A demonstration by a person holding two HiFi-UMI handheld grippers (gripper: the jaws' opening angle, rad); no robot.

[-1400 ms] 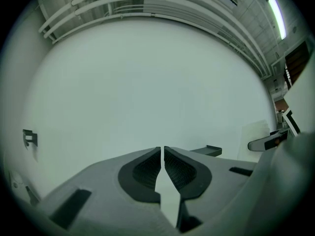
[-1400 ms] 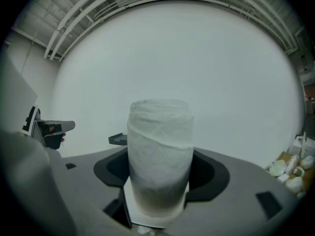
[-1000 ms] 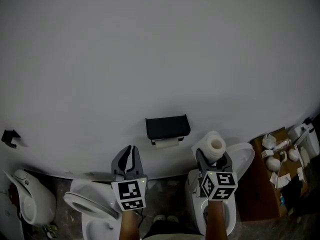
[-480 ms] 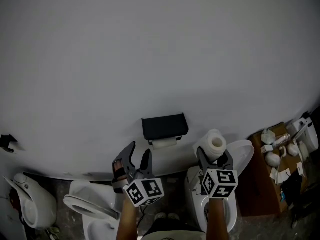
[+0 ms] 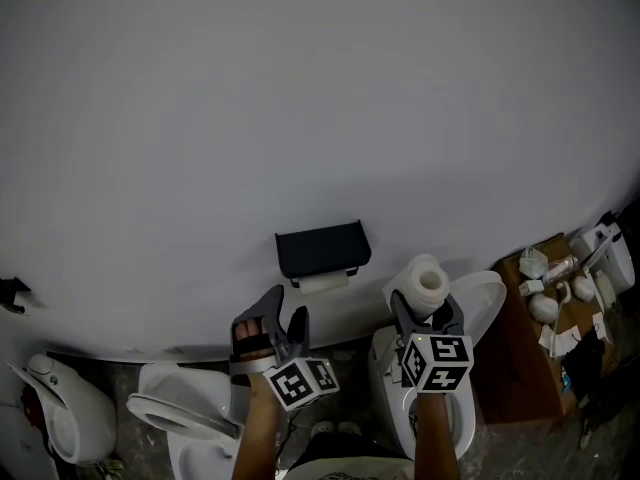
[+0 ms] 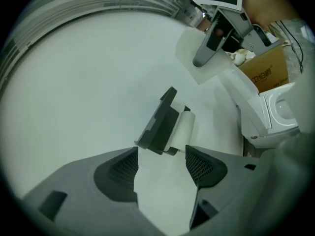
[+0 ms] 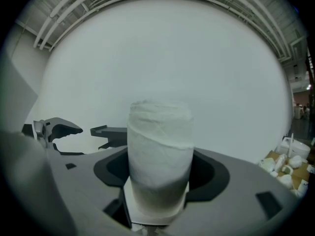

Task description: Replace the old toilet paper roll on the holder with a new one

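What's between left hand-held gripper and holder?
Only bare wall, per left gripper view. The left hand-held gripper has just been opening its jaws, empty, facing the holder.

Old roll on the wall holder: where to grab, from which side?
Probably the exposed lower part of the old roll, coming from the front and slightly below. The black holder covers its top and the wall backs it, so only that strip is free. Close across its thickness, not end to end.
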